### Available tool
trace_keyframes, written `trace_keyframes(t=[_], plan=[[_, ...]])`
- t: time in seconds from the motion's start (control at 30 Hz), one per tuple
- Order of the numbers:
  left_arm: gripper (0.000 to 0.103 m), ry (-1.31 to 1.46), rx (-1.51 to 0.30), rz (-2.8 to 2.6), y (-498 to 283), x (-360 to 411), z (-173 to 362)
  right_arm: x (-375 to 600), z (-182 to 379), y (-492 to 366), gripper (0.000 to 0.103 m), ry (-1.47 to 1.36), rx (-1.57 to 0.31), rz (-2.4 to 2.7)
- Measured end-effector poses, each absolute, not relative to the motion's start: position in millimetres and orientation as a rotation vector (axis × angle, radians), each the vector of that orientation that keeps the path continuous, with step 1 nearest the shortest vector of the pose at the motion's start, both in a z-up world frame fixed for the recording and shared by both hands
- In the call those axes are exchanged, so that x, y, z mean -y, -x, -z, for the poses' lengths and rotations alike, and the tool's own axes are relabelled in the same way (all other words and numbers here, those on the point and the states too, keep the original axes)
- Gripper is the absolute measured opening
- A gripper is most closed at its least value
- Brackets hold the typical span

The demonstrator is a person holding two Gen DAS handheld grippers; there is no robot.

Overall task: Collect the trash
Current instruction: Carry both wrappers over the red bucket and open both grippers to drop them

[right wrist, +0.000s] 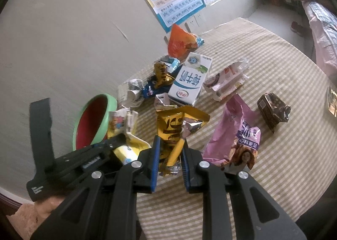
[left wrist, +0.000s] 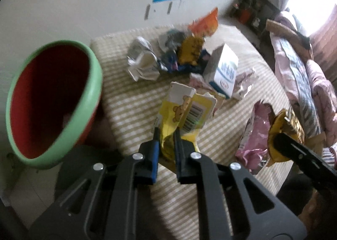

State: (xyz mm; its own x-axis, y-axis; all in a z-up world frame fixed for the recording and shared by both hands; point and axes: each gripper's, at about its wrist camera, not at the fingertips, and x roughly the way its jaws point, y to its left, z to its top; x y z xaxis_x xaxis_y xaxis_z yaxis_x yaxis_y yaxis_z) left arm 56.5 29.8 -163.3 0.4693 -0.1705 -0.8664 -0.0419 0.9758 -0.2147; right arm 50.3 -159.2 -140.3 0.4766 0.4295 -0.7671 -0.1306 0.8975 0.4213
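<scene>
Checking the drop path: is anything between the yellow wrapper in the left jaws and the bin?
Nothing visible. The yellow wrapper hangs in the left gripper over the table's edge, and the bin gapes beside it.

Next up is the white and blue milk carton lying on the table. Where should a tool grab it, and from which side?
Judging by its pose, the milk carton lies on a broad face, its narrow sides clear of wrappers near the bottom end. Come down from above at that near end, the tool across its width, away from the pink wrapper.

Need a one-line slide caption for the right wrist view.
Right tongs grip a yellow snack bag above the striped tablecloth, trash bin at left.
</scene>
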Motion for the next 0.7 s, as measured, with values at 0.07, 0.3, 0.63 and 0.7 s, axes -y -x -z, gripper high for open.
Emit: trace_keyframes(t=[0.07, 0.3, 0.63, 0.7], plan=[[0.012, 0.225, -1.05, 0.069, -53, -34, 154, 157, 136, -49, 0.019, -0.322, -1.01, -0.354], [0.012, 0.204, -0.929, 0.039, -45, -45, 118, 144, 122, -46, 0.02, -0.282, -0.979, -0.364], [0.012, 0.202, -0.86, 0.038, -40, -54, 100, 132, 117, -46, 0.02, -0.254, -0.977, -0.372], [0.012, 0.211, -0.86, 0.038, -40, -58, 99, 131, 117, -46, 0.019, -0.253, -0.976, -0.37]])
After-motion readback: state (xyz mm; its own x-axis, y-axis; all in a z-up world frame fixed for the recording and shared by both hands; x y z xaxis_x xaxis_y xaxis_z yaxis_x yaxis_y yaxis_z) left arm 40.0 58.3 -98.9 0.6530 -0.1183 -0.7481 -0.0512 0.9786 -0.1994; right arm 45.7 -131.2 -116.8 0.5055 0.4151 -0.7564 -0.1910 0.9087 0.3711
